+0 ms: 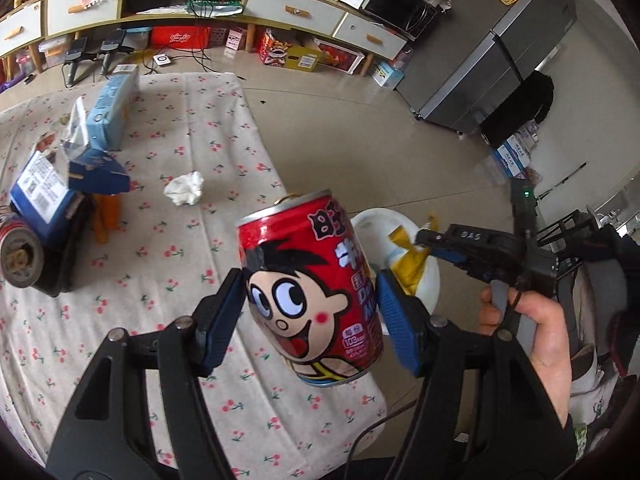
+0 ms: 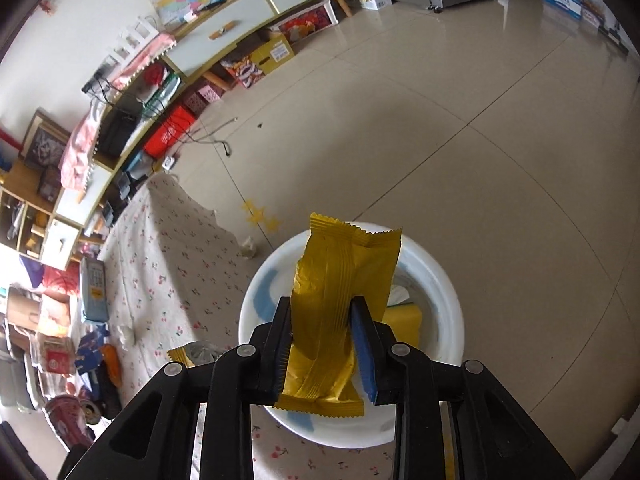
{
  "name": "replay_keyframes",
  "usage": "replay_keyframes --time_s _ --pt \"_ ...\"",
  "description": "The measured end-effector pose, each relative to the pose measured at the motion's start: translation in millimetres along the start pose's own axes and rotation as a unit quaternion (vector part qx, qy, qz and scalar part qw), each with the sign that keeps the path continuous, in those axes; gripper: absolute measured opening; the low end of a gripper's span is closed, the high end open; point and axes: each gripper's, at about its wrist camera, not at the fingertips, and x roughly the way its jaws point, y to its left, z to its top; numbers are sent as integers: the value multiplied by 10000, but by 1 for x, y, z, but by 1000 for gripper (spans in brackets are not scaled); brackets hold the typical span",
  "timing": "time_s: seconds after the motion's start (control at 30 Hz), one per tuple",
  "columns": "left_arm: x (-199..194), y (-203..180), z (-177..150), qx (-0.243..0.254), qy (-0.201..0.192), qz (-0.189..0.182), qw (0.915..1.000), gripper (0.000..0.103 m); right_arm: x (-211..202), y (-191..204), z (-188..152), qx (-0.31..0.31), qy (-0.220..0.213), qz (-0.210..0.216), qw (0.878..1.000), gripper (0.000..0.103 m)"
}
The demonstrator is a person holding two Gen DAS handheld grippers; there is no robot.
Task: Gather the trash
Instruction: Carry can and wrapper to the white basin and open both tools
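My left gripper (image 1: 312, 300) is shut on a red cartoon-face drink can (image 1: 312, 280), held tilted above the right edge of the cherry-print table (image 1: 160, 280). My right gripper (image 2: 322, 344) is shut on a yellow snack wrapper (image 2: 336, 280), held over the white round bin (image 2: 452, 320) beside the table. The bin (image 1: 372, 220) and wrapper (image 1: 408, 260) also show behind the can in the left wrist view, with the right gripper (image 1: 424, 240) over them. A crumpled white tissue (image 1: 185, 188) lies on the table.
On the table's left are blue cartons (image 1: 108, 108), a torn blue box (image 1: 98, 174), an orange item (image 1: 106, 216) and another can on its side (image 1: 18, 254). A yellow item (image 2: 404, 320) lies in the bin. Tiled floor (image 2: 480, 140) and a low cabinet (image 1: 280, 12) lie beyond.
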Motion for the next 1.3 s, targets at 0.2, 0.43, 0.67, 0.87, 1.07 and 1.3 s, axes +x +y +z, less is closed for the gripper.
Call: replay_keyframes --time_s 0.2,0.43,0.67,0.87,1.07,1.3 --pt "28 -33 3 151 190 -260 9994 68 1 -10 3 348 134 202 9991 59" --pt "67 -72 1 716 467 -545 9948 68 -51 -39 4 1046 -542 251 9927 59" --pt "121 -101 1 1136 781 -360 9898 68 -75 -66 -2 1484 -931 -32 9845 59" --pt "114 -90 4 981 819 -233 9915 79 -71 -60 1 1393 -912 -6 9860 59" --pt "87 -66 7 950 727 -76 9928 80 -70 -47 4 1273 -942 97 9873 59" --pt "50 -24 13 745 571 181 9954 80 -65 -20 4 946 -932 178 9910 59"
